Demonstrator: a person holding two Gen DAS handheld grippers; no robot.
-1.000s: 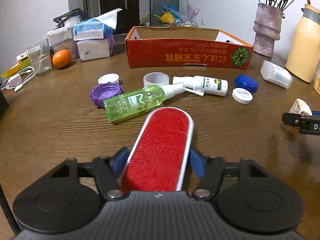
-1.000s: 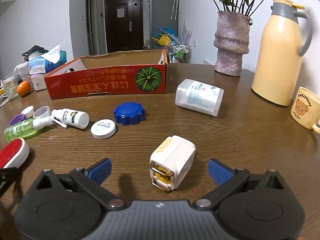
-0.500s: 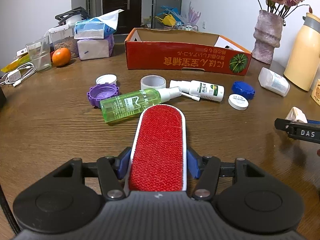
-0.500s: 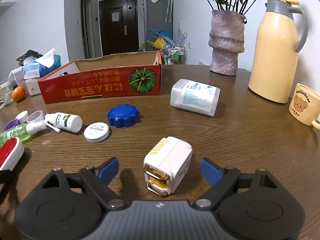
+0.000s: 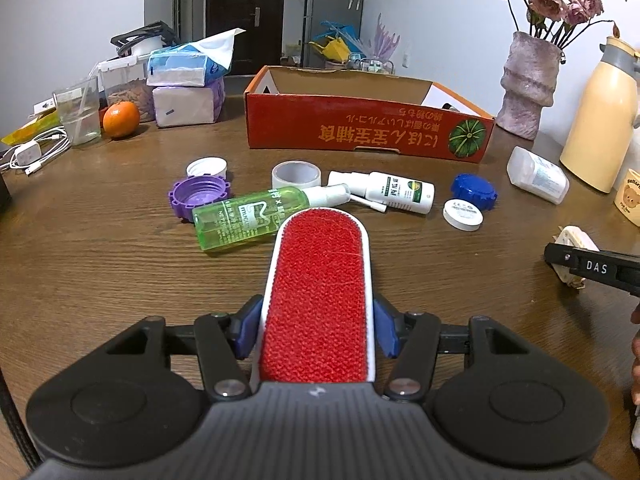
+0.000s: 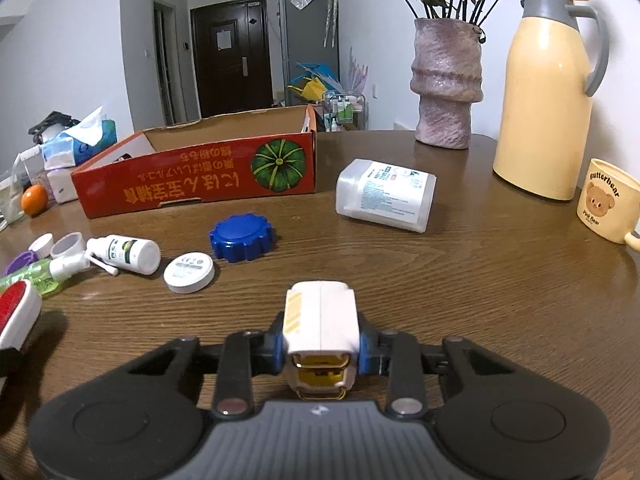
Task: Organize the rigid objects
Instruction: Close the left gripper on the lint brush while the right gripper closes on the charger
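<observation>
Brown wooden table (image 6: 480, 280) in a white-walled room, dark door (image 6: 230, 54) behind.

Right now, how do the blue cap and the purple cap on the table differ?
The blue cap lies closed side up, so its flat top shows; the purple cap lies open side up, so its hollow inside shows. The blue cap sits beside the round white tin, while the purple cap sits by the green spray bottle. Both are round, notched at the rim and lie flat on the table.

Home: vase (image 6: 446, 84), thermos (image 6: 548, 88), front door (image 6: 232, 52).
</observation>
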